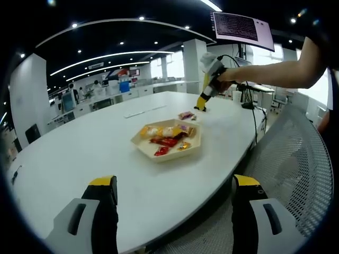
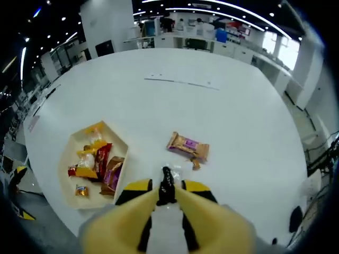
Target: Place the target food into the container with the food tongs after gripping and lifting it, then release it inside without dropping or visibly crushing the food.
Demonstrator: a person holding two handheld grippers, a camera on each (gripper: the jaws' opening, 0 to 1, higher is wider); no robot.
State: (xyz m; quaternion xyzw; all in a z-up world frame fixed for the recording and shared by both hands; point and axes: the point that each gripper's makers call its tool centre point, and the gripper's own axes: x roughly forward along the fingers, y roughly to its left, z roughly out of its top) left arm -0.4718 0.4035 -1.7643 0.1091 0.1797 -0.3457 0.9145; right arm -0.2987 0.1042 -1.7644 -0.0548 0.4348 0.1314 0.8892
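Right hand-held gripper (image 2: 167, 194) is clenched on the tongs (image 2: 167, 185), tips down by the loose snack packet (image 2: 187, 146) mid-tabletop (image 2: 222, 111) beside the tray (image 2: 68, 159), probably lining up a grab, while the left one (image 1: 172, 203) hangs released near the edge.

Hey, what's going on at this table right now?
A person is working with a handheld tool in each hand at a white table. The right tool, closed around a small dark object that is hard to identify, is reaching down beside a purple snack packet lying loose on the table. A beige tray holds several wrapped snacks. The left tool hangs open at the table's near edge, holding nothing.
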